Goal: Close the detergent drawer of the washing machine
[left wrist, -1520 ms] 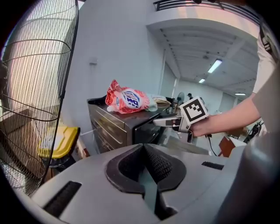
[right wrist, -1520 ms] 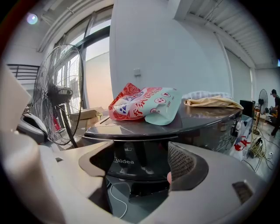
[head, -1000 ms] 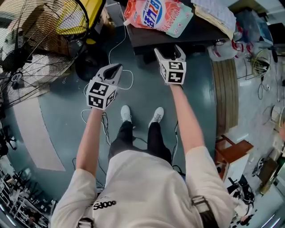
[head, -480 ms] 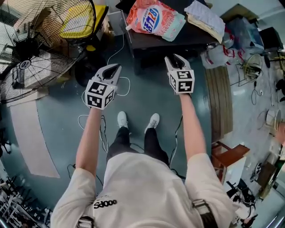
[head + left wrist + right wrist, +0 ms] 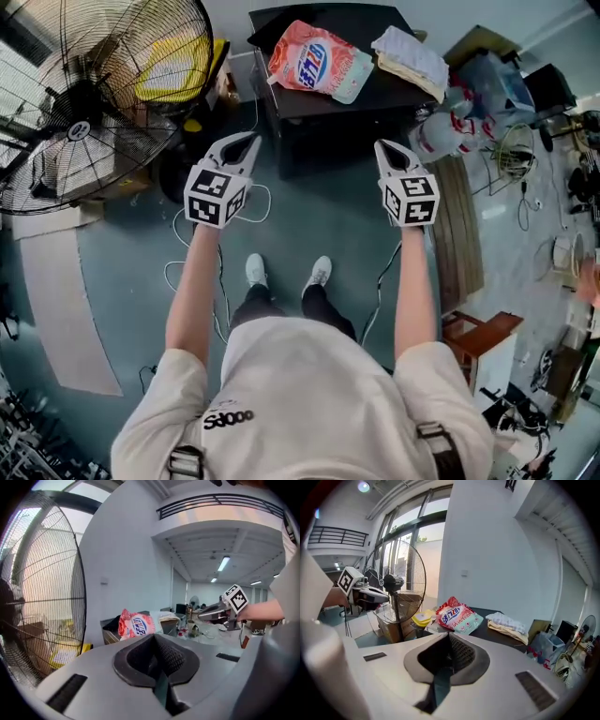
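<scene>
We find the person standing on a blue-green floor, feet together, with both arms held out forward and one gripper in each hand. The left gripper is clenched: its own view shows the two jaws meeting at the tip with nothing between them. The right gripper is likewise clenched; its jaws have just been closing, and its own view shows them together on nothing. Both grippers hang in the air above the floor, well apart from each other, tips pointing toward a black boxy unit that stands just ahead of the person. Neither gripper touches this unit. We cannot make out the detergent drawer in any view: only the unit's top and a shadowed front face show, and no drawer can be told on that face. On the unit's top lie a red and white detergent bag on the left side and a stack of folded cloths on the right side, apart from each other. A large floor fan stands to the left of the unit, near the left gripper. White cables lie looped on the floor below the left gripper. Plastic bags sit on the floor to the right of the unit.
</scene>
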Tool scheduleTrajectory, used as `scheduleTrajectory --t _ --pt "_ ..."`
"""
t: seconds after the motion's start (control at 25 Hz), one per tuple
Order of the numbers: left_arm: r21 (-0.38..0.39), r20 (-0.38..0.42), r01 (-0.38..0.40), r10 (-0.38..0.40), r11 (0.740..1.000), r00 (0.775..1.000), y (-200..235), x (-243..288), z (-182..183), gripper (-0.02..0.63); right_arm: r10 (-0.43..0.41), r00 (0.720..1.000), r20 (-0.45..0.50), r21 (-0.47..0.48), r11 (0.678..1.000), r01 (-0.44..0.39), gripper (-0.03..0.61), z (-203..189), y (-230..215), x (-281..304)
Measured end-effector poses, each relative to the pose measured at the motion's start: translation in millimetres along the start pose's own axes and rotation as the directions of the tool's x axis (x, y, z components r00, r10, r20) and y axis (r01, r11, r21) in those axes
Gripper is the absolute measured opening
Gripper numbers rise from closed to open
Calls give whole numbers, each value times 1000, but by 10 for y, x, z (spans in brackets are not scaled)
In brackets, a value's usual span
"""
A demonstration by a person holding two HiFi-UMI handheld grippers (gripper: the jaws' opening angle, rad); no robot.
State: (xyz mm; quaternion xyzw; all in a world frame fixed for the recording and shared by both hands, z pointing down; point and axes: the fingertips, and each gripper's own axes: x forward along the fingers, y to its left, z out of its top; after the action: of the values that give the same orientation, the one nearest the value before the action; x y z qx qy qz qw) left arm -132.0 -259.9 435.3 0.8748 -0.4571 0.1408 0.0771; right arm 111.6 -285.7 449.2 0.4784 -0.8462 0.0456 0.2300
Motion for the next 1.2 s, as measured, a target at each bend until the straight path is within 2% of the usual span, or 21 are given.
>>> scheduleTrajectory --t 0.36,0.52,0.72,0.84,1.0,1.2 --pt "70 129 -10 1 997 992 -134 -368 751 18 -15 995 94 -86 996 23 9 665 99 -692" --pt "90 158 -10 -4 996 987 -246 -495 922 18 5 986 166 -84 996 9 9 969 177 -867" --pt "153 181 -21 -8 988 983 -367 -592 1157 18 15 974 226 -154 988 20 9 1303 302 -995" --pt "193 208 -21 -20 981 978 -474 -658 1353 18 19 971 240 -198 980 30 9 1427 361 -1055" --pt "235 249 -19 -41 972 968 -592 -770 1600 18 40 963 267 -209 978 18 9 1571 439 -1136" --pt "255 267 -24 -46 967 963 -630 -779 1702 18 35 950 309 -220 975 35 9 1677 437 -1209"
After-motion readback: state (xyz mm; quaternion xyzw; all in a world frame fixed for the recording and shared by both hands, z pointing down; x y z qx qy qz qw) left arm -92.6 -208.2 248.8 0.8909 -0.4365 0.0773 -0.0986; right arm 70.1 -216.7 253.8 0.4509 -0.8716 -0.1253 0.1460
